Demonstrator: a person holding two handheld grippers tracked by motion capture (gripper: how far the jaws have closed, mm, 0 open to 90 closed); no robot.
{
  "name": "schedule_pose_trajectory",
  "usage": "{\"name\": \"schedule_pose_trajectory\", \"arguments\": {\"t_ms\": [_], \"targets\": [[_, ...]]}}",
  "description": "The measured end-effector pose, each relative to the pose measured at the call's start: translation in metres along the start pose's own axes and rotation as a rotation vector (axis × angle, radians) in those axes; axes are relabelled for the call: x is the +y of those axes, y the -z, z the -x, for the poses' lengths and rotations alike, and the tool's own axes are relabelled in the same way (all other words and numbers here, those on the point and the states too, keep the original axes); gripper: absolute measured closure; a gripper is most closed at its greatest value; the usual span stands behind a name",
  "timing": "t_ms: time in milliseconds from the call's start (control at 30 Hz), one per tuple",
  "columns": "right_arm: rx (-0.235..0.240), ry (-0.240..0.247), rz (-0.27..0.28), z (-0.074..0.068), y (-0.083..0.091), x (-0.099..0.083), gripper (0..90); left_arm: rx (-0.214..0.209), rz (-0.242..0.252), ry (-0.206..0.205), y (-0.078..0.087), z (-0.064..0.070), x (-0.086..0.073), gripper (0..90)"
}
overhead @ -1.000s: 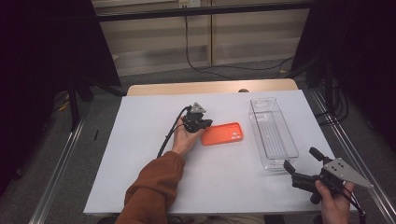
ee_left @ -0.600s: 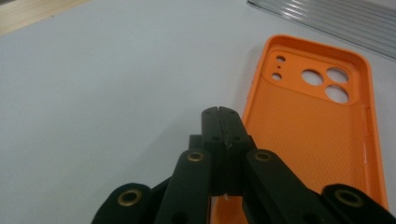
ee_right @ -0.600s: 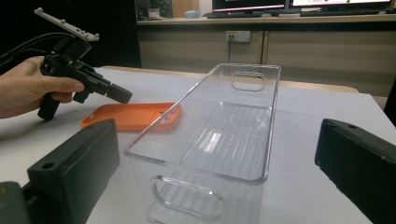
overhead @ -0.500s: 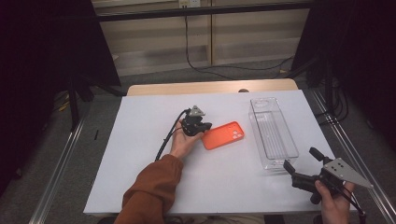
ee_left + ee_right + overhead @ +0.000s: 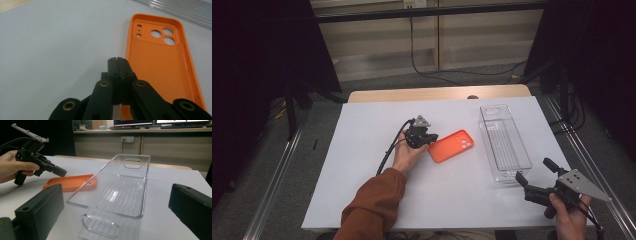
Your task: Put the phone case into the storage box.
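An orange phone case (image 5: 451, 145) lies inside-up on the white table (image 5: 362, 165), near its middle. My left gripper (image 5: 430, 138) hovers at the case's left edge with its jaws shut and nothing between them. In the left gripper view the closed gripper tips (image 5: 116, 60) sit just left of the case (image 5: 160, 65). A clear plastic bin (image 5: 503, 141) stands to the right of the case. My right gripper (image 5: 532, 169) is open at the bin's near end. The right gripper view shows the bin (image 5: 117, 192) between wide jaws, the case (image 5: 71, 182) and the left gripper (image 5: 61, 172) beyond.
A wooden strip (image 5: 437, 93) runs along the table's far edge. Metal rails (image 5: 277, 180) flank the table on both sides. A black cable (image 5: 388, 150) trails from the left gripper over the person's hand.
The left gripper has edged slightly toward the phone case's left edge. The right gripper has stayed in place.
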State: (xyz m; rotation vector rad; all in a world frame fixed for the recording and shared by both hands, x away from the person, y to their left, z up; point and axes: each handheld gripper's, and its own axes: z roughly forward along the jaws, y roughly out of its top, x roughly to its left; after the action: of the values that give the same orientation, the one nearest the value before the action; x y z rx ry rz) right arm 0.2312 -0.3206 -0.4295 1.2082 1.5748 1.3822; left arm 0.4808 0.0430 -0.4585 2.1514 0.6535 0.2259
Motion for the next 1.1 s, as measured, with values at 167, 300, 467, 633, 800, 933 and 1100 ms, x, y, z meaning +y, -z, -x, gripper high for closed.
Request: {"name": "schedule_pose_trajectory", "arguments": {"t_ms": [167, 300, 467, 633, 800, 933, 1100], "targets": [[-0.002, -0.001, 0.0, 0.0, 0.0, 0.0, 0.0, -0.008, -0.014, -0.002, 0.002, 0.002, -0.002, 89.6], [-0.004, -0.002, -0.001, 0.0, 0.0, 0.0, 0.0, -0.014, -0.02, -0.002, 0.005, 0.001, -0.003, 89.4], [-0.003, 0.0, 0.0, 0.0, 0.0, 0.0, 0.0, -0.024, -0.016, 0.01, 0.006, 0.001, -0.005, 89.4], [-0.005, -0.002, -0.001, 0.0, 0.0, 0.0, 0.0, -0.024, -0.022, -0.002, 0.008, 0.005, -0.007, 89.4], [-0.004, -0.001, 0.0, 0.0, 0.0, 0.0, 0.0, -0.033, -0.028, -0.009, 0.01, 0.007, -0.008, 89.4], [-0.006, 0.002, -0.004, 0.001, 0.0, 0.0, 0.0, -0.039, -0.022, -0.01, 0.011, 0.009, -0.009, 89.0], [-0.004, 0.0, 0.0, 0.0, 0.0, 0.0, 0.0, -0.021, -0.01, -0.04, 0.014, 0.014, -0.008, 89.0]]}}
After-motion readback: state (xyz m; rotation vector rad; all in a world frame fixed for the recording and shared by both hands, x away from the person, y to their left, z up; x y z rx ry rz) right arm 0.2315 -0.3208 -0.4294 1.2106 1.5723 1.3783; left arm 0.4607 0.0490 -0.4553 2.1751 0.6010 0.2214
